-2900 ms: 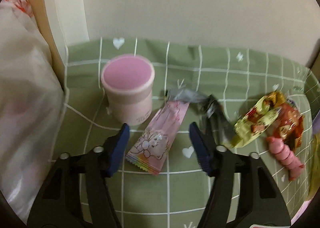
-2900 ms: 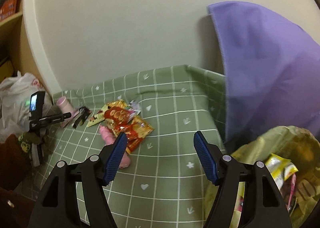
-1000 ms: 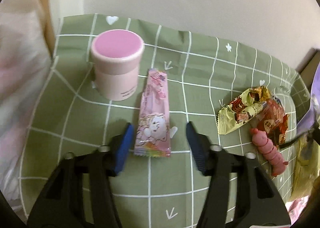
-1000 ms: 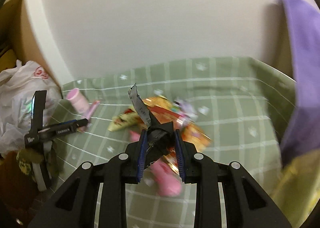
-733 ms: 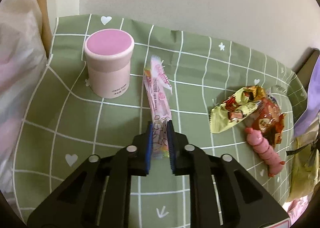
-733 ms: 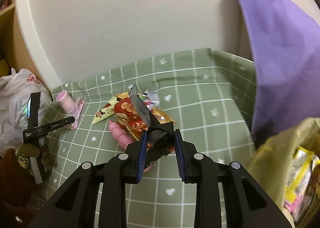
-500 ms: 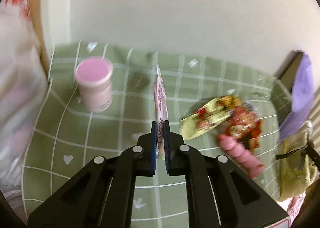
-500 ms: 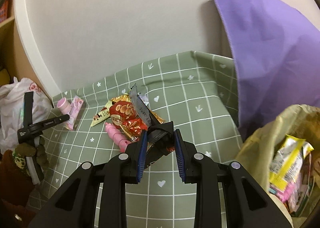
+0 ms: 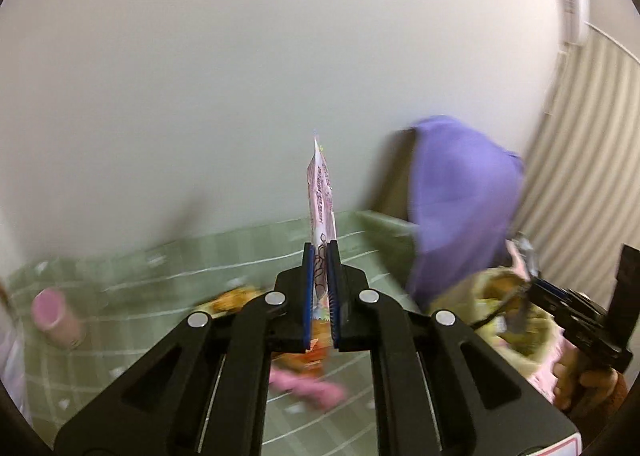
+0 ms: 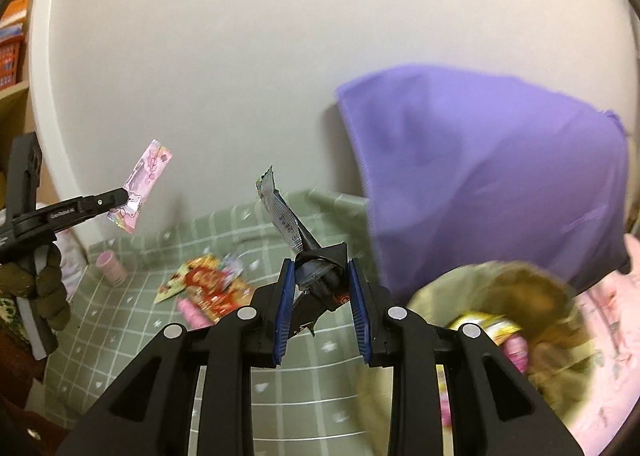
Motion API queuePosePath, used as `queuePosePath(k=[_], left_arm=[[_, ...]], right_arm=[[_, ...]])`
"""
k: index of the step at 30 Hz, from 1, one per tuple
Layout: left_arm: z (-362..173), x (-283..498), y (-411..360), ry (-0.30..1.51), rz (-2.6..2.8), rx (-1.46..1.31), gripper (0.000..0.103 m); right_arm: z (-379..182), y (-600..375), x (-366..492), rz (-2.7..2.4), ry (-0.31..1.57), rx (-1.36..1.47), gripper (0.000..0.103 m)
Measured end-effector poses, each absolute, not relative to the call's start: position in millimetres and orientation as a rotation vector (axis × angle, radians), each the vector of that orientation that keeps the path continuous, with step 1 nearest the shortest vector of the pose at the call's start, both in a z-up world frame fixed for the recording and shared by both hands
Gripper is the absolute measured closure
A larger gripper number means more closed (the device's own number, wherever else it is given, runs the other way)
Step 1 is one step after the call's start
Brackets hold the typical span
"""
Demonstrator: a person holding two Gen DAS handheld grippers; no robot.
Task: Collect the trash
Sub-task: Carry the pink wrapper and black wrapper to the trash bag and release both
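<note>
Right wrist view: right gripper (image 10: 320, 292) clamps a dark crumpled wrapper (image 10: 316, 268) beside the open trash bag (image 10: 492, 320). Left gripper (image 9: 320, 288) pinches a pink wrapper (image 9: 320, 192), farther from the bag. Red and yellow wrappers (image 10: 208, 284) remain on the green checked counter (image 10: 132, 320), uncollected.

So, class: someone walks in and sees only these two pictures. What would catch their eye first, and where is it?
Each gripper holds a piece of trash up off the table: the left gripper pinches a pink wrapper that stands straight up against the pale wall, and the right gripper clamps a crumpled black and silver wrapper. A large purple cloth fills the right, above an open bag of wrappers.
</note>
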State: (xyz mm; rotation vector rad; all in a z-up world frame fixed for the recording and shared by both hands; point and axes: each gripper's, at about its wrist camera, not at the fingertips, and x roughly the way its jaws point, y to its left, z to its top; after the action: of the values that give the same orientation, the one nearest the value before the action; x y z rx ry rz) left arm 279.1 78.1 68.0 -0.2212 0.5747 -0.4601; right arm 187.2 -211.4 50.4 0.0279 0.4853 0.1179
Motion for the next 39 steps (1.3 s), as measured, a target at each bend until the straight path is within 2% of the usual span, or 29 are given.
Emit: queuePosePath(k=[7,17,34,39], left_arm=[[93,279,-8,0.571,-0.724,-0.182,0.097],[87,273,-96,0.643,-0.966,-0.093,0.097],[9,276,-218,0.889,-1.182,0.047,0.097],[-13,266,-229,0.946,-1.188,0.120,0.097]], right_arm=[[80,-254,157,-0.010,0.408,0.021,0.077],[89,-307,123,-0.157,0.379,0.088,0.077],[58,-366,129,-0.276,0.470,0.185,0.077],[42,-378,136,-0.273,0.511,0.222,0.077]])
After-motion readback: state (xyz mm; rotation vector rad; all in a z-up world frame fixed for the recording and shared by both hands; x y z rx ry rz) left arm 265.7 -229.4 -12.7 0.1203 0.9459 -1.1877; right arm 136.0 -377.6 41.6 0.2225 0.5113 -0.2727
